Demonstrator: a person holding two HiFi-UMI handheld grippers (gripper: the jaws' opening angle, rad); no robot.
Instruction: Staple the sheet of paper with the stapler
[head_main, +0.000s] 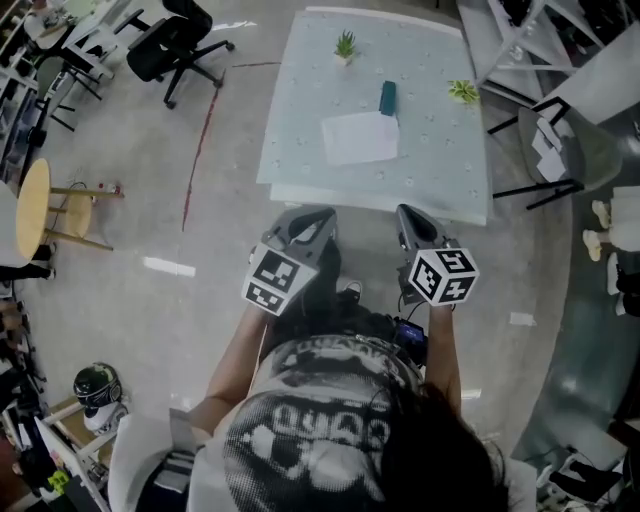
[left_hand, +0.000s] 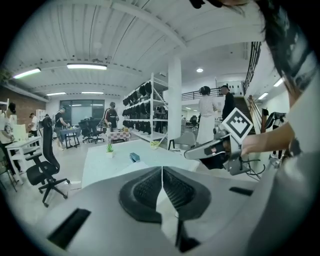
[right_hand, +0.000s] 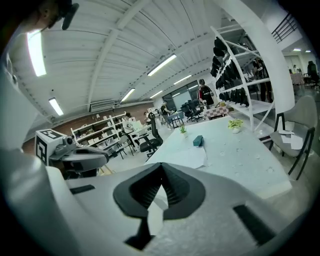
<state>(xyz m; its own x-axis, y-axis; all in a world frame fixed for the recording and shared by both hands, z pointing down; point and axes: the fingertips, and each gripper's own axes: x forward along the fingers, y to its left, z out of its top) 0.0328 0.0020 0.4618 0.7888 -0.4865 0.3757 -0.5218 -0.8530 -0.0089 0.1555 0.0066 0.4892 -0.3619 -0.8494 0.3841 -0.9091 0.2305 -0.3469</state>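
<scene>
A white sheet of paper (head_main: 359, 138) lies flat on a pale table (head_main: 300, 150), with a teal stapler (head_main: 388, 98) touching its far right corner. Both grippers are held in the air short of the table's near edge, apart from paper and stapler. My left gripper (head_main: 320, 214) has its jaws together with nothing in them, and so does my right gripper (head_main: 406, 214). In the left gripper view the shut jaws (left_hand: 161, 172) point at the stapler (left_hand: 134, 157). In the right gripper view the shut jaws (right_hand: 161, 171) face the paper (right_hand: 186, 158) and stapler (right_hand: 198, 141).
Two small potted plants (head_main: 345, 46) (head_main: 463, 92) stand on the table's far side. A grey chair (head_main: 570, 150) sits at its right, a black office chair (head_main: 170, 45) at far left, a round wooden table (head_main: 32, 210) further left. People (left_hand: 207, 117) stand beyond by black shelving (left_hand: 145, 107).
</scene>
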